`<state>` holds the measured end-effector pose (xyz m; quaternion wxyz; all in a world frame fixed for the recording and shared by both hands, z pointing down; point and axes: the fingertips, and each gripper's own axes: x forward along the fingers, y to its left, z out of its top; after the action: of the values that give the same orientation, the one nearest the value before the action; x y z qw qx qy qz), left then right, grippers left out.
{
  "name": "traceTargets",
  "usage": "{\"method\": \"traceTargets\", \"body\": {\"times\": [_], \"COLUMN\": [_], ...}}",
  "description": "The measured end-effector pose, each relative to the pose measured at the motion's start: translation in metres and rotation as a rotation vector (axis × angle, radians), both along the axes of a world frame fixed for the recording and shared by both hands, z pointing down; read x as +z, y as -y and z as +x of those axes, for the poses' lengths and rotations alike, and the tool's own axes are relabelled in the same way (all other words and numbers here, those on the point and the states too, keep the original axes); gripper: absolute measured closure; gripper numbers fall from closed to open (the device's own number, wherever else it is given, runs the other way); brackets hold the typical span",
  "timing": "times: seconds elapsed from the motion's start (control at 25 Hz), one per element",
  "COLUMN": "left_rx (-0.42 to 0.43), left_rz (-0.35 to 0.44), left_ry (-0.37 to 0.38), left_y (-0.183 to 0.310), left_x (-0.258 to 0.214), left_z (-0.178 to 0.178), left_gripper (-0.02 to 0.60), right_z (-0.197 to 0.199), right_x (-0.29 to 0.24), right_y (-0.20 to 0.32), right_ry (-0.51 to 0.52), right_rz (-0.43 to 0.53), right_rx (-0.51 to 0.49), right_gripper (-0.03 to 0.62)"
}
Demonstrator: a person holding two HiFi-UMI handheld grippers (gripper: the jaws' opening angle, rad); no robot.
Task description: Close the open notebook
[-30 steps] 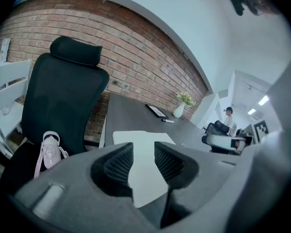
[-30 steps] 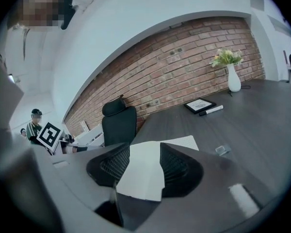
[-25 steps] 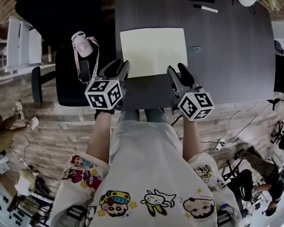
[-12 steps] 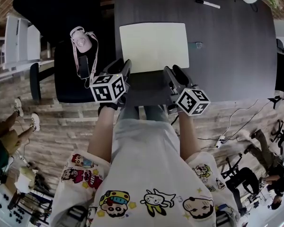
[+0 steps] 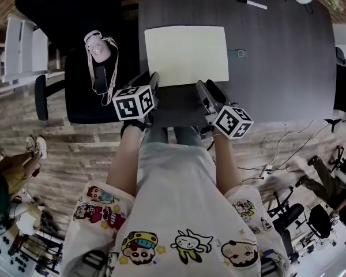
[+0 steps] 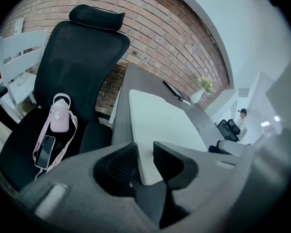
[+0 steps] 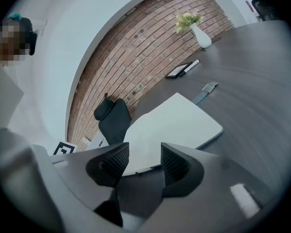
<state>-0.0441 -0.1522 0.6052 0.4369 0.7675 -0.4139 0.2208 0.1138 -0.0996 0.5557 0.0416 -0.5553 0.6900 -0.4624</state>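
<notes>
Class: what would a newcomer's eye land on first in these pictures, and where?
The pale notebook lies flat on the dark table. At its near edge hang the left tongs, empty, jaws just closing slightly, and the right tongs, open. A pink bottle rests on the black chair at left.
</notes>
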Motion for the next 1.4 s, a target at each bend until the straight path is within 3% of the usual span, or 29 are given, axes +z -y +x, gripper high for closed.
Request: {"method": "traceTargets", "body": {"times": [0.36, 0.68, 0.92, 1.16, 1.4], "left_rx": [-0.011, -0.020, -0.029, -0.017, -0.011], "left_rz": [-0.010, -0.030, -0.025, -0.051, -0.052], "left_ry": [0.006, -0.041, -0.060, -0.060, -0.065], "left_y": [0.003, 0.004, 0.003, 0.005, 0.004], "left_x": [0.005, 0.000, 0.001, 0.001, -0.001], "left_z": [0.001, -0.004, -0.004, -0.004, -0.004], "left_gripper": [0.476, 0.491, 0.500, 0.506, 0.511], "right_z": [0.001, -0.010, -0.003, 0.005, 0.007], "right_x": [0.005, 0.008, 0.014, 0.015, 0.009], "right_y": [0.000, -0.005, -0.003, 0.006, 0.006], "right_ry": [0.095, 0.543, 0.867, 0.946, 0.982], "right_rz": [-0.028, -0.123, -0.116, -0.086, -0.046], "right_rx": [0.028, 0.137, 0.295, 0.347, 0.325], "right_gripper": [0.371, 0.270, 0.206, 0.204, 0.204]}}
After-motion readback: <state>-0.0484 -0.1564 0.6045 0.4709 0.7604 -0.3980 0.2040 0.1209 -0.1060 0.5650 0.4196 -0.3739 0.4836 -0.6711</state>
